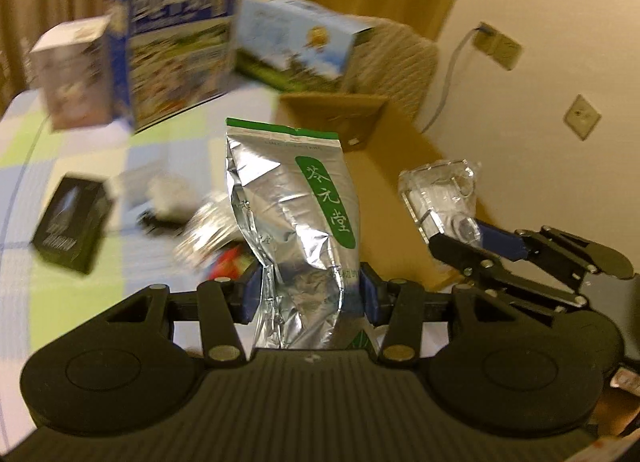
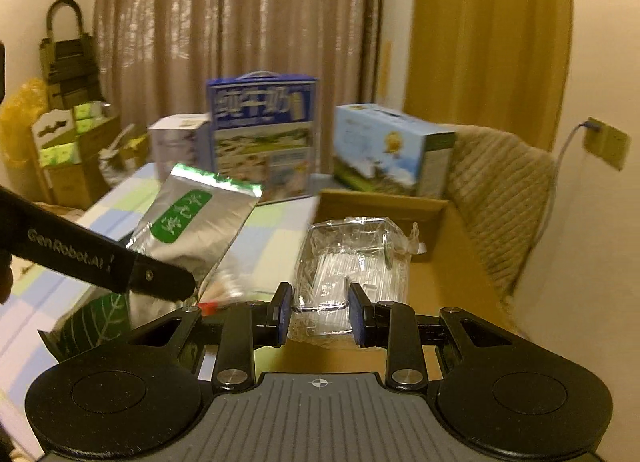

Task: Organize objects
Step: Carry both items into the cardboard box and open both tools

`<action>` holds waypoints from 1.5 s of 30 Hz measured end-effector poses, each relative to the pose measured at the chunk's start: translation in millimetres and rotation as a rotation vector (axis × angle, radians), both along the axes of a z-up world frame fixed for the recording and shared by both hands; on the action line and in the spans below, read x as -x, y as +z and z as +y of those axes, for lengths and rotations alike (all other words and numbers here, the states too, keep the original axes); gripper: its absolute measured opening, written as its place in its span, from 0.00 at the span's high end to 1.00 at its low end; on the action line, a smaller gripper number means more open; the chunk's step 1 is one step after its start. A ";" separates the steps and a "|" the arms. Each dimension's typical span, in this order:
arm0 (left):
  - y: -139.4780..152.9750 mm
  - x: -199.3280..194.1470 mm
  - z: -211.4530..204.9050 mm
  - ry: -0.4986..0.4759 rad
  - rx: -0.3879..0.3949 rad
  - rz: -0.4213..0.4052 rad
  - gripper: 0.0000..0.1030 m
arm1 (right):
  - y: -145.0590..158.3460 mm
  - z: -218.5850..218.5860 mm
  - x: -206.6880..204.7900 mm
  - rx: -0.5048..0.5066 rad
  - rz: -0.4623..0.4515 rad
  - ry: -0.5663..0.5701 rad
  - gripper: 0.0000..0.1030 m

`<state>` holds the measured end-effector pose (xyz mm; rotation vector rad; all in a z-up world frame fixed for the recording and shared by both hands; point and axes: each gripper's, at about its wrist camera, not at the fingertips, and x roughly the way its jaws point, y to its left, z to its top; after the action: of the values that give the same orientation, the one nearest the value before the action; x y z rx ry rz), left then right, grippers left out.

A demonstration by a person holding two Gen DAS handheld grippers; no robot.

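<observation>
A crinkled silver foil pouch with a green label (image 1: 296, 221) is being held upright at the centre of the left wrist view, clamped between the blue pads of the left gripper (image 1: 310, 294). At lower centre of the right wrist view, a clear plastic box wrapped in film (image 2: 352, 258) is being gripped by the right gripper (image 2: 320, 314). Behind both, in the upper half of the frames, a checked tablecloth (image 2: 120, 213) and an open brown cardboard box (image 2: 440, 262) are being shown.
</observation>
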<state>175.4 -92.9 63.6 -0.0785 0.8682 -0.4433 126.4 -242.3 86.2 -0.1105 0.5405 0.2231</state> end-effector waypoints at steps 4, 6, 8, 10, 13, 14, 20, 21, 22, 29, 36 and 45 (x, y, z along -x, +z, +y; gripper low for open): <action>3.8 -22.7 -44.1 -0.036 0.008 -0.006 0.58 | -2.9 -36.8 -16.7 0.008 0.014 -0.056 0.74; 2.4 -31.4 -58.3 -0.042 0.010 -0.004 0.58 | -8.1 -52.9 -21.9 0.001 0.029 -0.077 0.74; 1.0 -41.0 -72.8 -0.052 0.012 -0.003 0.58 | -13.4 -66.1 -27.5 -0.011 0.042 -0.096 0.74; -1.5 -50.0 -84.6 -0.058 0.017 0.005 0.58 | -16.2 -78.6 -32.1 -0.029 0.050 -0.113 0.74; -4.5 -61.8 -99.2 -0.067 0.015 0.011 0.58 | -20.1 -87.3 -37.7 -0.037 0.058 -0.120 0.74; -6.3 -65.3 -102.5 -0.067 0.013 0.013 0.58 | -21.2 -88.4 -39.9 -0.039 0.060 -0.120 0.74; -17.7 -79.5 -115.2 -0.054 -0.008 0.017 0.53 | -30.0 -95.0 -45.6 -0.050 0.075 -0.117 0.74; -17.7 -79.5 -115.9 -0.052 -0.008 0.007 0.44 | -31.2 -95.9 -46.9 -0.054 0.078 -0.120 0.74; -17.5 -79.2 -116.2 -0.051 -0.009 -0.001 0.39 | -32.6 -96.9 -46.5 -0.058 0.081 -0.121 0.74; -17.2 -72.5 -93.6 -0.004 -0.003 -0.006 0.38 | -37.8 -99.2 -48.3 -0.081 0.087 -0.115 0.74; -15.0 -57.7 -66.0 0.040 0.020 -0.004 0.36 | -34.3 -98.7 -52.6 -0.130 0.053 -0.090 0.50; -17.6 -24.7 -10.1 0.125 0.017 -0.013 0.27 | -11.8 -94.6 -18.8 -0.181 0.006 -0.124 0.41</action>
<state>200.1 -103.0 46.0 -0.1442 0.8418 -0.3337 145.1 -336.9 74.4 0.0990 0.5293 0.1508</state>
